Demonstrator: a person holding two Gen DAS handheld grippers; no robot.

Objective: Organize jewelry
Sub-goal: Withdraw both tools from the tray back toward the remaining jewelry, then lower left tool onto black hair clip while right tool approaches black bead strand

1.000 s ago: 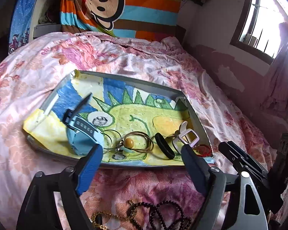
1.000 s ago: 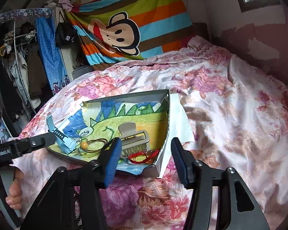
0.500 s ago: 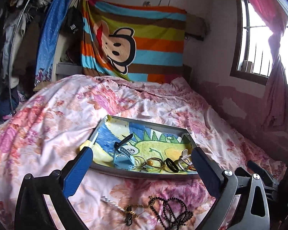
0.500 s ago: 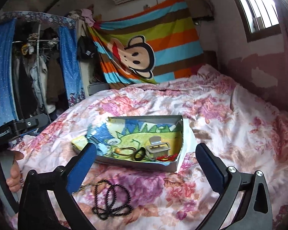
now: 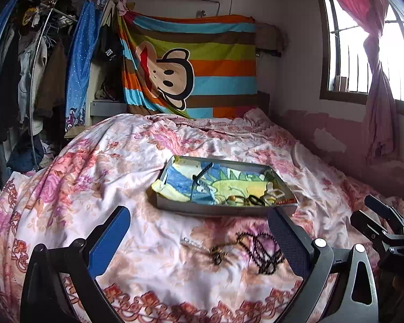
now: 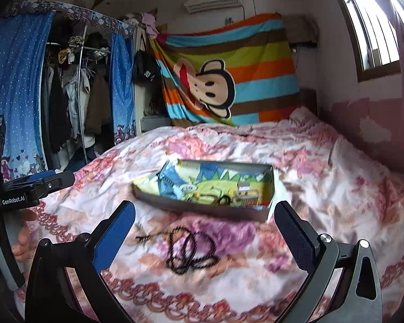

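Observation:
A shallow grey tray (image 5: 207,209) (image 6: 191,208) lined with a dinosaur drawing lies on the floral bed cover. Inside it are a blue watch (image 5: 202,188), rings and hair ties (image 5: 242,200), a white hair clip (image 5: 274,193) (image 6: 245,188) and something red (image 5: 285,202). On the cover in front of the tray lie a black bead necklace (image 5: 261,253) (image 6: 191,250) and a gold chain (image 5: 215,253). My left gripper (image 5: 199,239) and right gripper (image 6: 204,231) both hang well back from the tray, open wide, with nothing between the fingers.
The bed cover (image 5: 107,167) spreads to all sides. A clothes rack (image 6: 72,94) with blue curtains stands at the left. A striped monkey blanket (image 5: 191,67) hangs on the far wall. A window (image 5: 363,40) is at the right. A hand (image 6: 16,245) holds the left gripper's handle.
Both grippers pulled back and up from the tray, which now looks small and far. Their jaws spread wider. The necklace and chain came fully into view.

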